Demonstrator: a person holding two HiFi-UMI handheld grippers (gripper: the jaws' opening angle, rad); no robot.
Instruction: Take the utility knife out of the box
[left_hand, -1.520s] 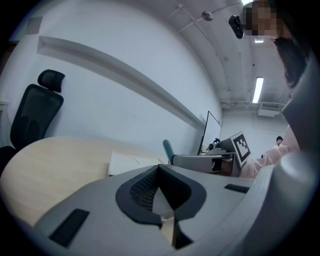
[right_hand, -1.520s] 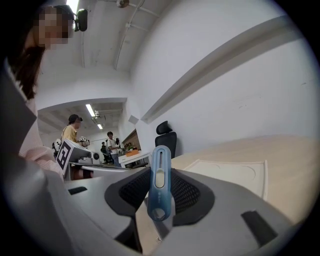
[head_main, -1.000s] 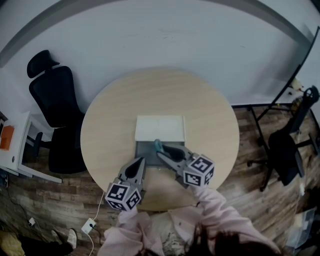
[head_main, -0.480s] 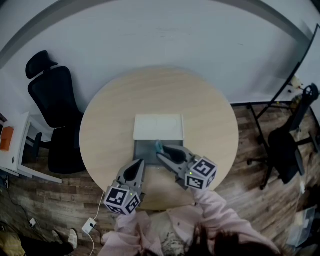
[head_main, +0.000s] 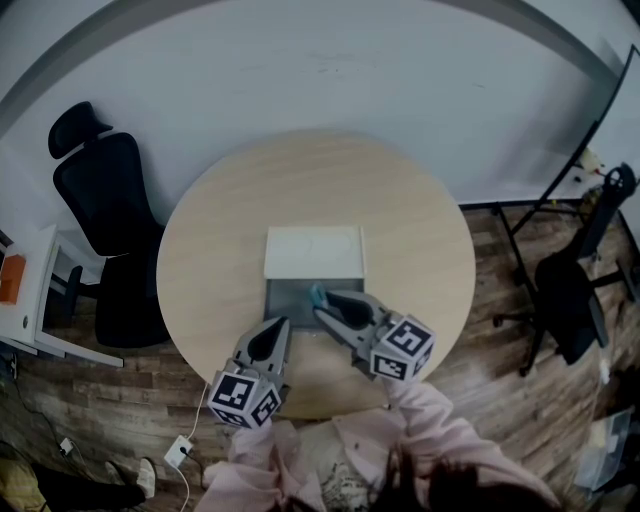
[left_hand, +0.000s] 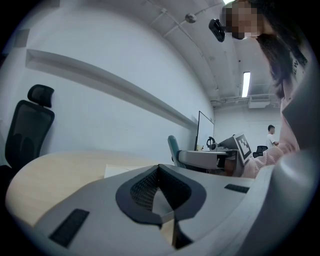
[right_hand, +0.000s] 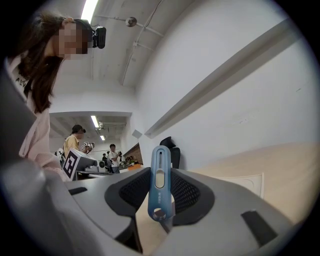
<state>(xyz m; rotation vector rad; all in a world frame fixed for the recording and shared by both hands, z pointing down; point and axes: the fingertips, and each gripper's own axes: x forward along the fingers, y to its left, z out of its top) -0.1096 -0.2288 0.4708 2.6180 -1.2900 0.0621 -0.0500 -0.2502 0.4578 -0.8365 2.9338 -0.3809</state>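
A blue utility knife (right_hand: 160, 185) stands upright between the pads of my right gripper (right_hand: 160, 170), which is shut on it. In the head view the knife (head_main: 318, 295) pokes out of the right gripper (head_main: 321, 306) just above the grey box tray (head_main: 288, 298). The box's white lid (head_main: 313, 252) lies flat behind the tray. My left gripper (head_main: 284, 323) hovers at the tray's near left corner, apart from the knife. Seen in the left gripper view, its tips (left_hand: 159, 168) meet with nothing between them, and the right gripper (left_hand: 205, 159) shows off to the right.
The box sits on a round wooden table (head_main: 400, 220). A black office chair (head_main: 100, 200) stands left of the table, another chair (head_main: 568, 305) to the right. A white cabinet (head_main: 35, 300) and a power strip (head_main: 178, 452) are on the floor at left.
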